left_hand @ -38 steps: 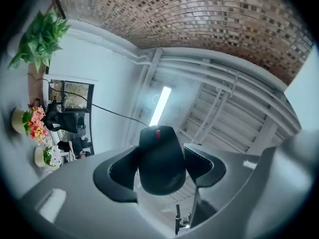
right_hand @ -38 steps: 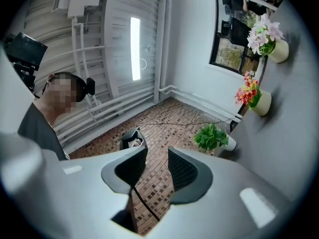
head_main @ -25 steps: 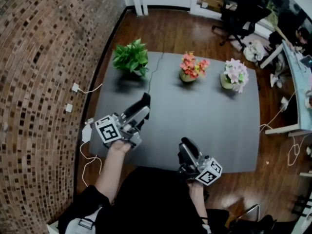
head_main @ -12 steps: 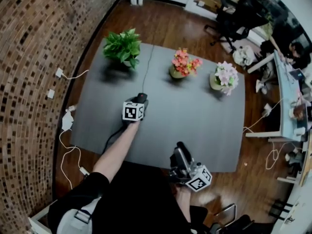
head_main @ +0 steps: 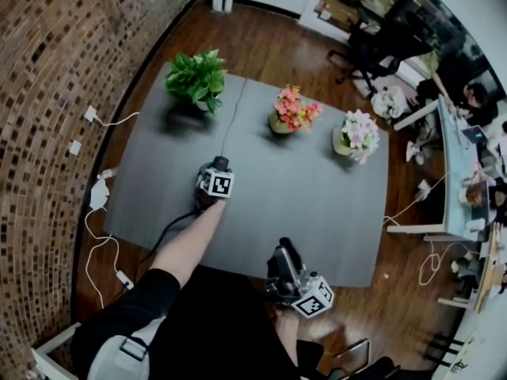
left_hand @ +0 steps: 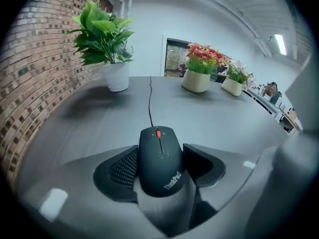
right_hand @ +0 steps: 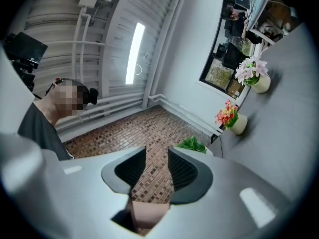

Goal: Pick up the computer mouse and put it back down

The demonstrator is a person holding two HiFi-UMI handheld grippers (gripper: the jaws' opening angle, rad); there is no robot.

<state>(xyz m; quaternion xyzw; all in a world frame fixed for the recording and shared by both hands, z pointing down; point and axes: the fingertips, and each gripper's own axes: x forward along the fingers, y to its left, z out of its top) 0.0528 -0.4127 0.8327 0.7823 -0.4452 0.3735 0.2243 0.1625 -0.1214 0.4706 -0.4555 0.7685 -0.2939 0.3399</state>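
A black corded computer mouse [left_hand: 159,159] with a red scroll wheel sits between the jaws of my left gripper [left_hand: 160,153], whose pads press on its two sides. It is down at the grey table [head_main: 317,188]; whether its underside rests on the top I cannot tell. Its cable [left_hand: 150,101] runs away over the table towards the far edge. In the head view the left gripper [head_main: 219,167] is at the table's middle left and hides most of the mouse. My right gripper [head_main: 283,252] hangs at the near edge, tilted upward, jaws [right_hand: 157,163] slightly apart with nothing between them.
Along the far side of the table stand a green potted plant [head_main: 196,77], a pot of orange flowers [head_main: 290,109] and a pot of pale pink flowers [head_main: 356,131]. A brick wall [head_main: 47,70] runs along the left. Cables and a plug strip [head_main: 99,192] lie on the floor there.
My left gripper has come down from mid-air to the table with the mouse in it and turned to point forward and down. The right gripper has barely moved.
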